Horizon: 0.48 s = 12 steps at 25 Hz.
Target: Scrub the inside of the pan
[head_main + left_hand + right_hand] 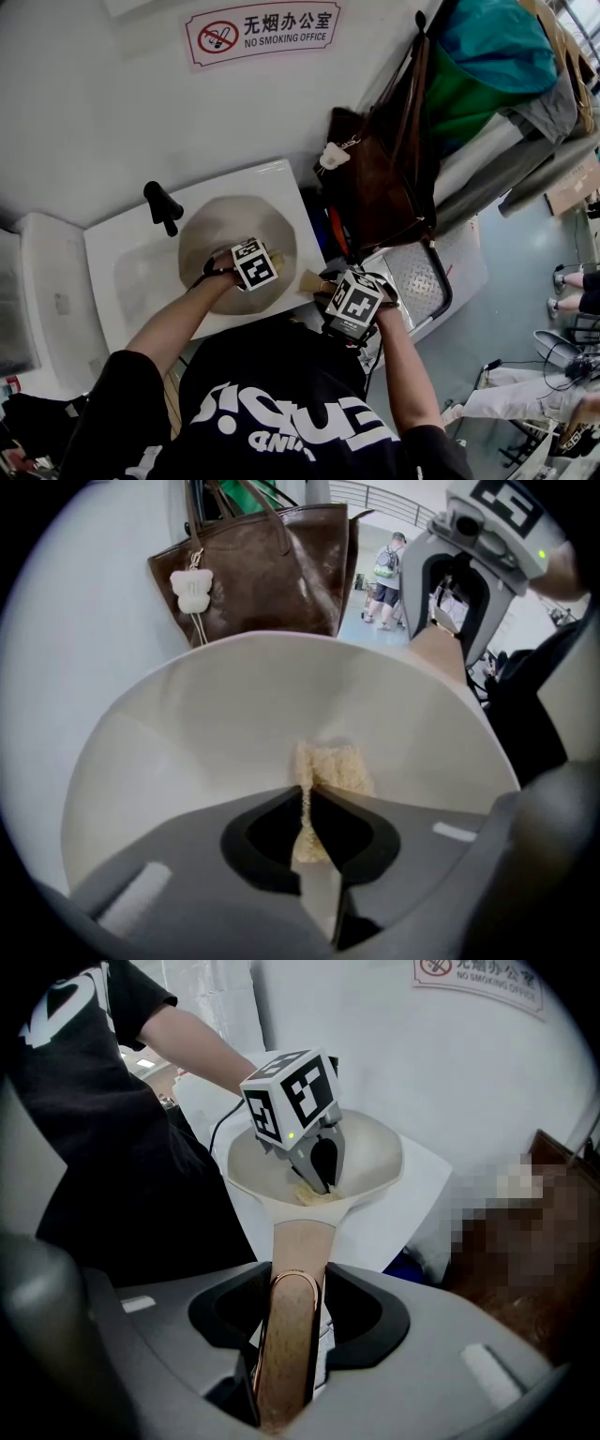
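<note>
Sideways, the pan (208, 232) points its handle (302, 1246) into the right gripper (289, 1354).

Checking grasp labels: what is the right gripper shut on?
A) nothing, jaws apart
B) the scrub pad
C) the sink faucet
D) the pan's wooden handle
D: in its own view the right gripper has its jaws clamped on the wooden handle of the pan; the scrub pad is in the left gripper, inside the pan.
</note>
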{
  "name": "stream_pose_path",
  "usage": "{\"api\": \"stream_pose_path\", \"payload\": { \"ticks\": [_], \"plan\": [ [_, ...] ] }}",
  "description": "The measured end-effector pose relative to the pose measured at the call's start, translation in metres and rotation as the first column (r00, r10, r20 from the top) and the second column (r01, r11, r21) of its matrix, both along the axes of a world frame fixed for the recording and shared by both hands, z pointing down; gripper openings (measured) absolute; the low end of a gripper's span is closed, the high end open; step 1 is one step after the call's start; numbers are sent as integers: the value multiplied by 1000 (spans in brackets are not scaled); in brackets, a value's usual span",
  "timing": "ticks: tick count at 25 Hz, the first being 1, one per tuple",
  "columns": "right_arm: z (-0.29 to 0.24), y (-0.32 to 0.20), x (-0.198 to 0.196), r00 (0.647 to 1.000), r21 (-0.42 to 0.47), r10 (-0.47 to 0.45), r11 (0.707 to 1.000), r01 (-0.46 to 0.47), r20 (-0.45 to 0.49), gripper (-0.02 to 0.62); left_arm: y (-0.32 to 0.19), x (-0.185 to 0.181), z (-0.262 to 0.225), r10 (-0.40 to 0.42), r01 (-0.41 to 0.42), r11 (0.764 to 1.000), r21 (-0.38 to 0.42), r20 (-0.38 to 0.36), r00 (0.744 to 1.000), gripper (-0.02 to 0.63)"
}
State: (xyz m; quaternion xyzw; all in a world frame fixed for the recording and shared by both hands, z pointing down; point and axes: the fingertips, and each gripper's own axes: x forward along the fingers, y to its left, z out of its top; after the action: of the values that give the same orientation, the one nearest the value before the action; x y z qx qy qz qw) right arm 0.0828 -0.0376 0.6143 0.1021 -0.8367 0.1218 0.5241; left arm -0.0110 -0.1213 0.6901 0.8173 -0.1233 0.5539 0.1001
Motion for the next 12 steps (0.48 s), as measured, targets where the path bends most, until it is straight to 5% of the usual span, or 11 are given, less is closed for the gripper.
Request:
{"api": "stream_pose_path", "payload": {
  "ticks": [12],
  "plan": [
    [1,0,0,1000,0,-3,1000,3,-4,181,-38,-7,0,-49,47,997,65,22,999,25]
  ]
}}
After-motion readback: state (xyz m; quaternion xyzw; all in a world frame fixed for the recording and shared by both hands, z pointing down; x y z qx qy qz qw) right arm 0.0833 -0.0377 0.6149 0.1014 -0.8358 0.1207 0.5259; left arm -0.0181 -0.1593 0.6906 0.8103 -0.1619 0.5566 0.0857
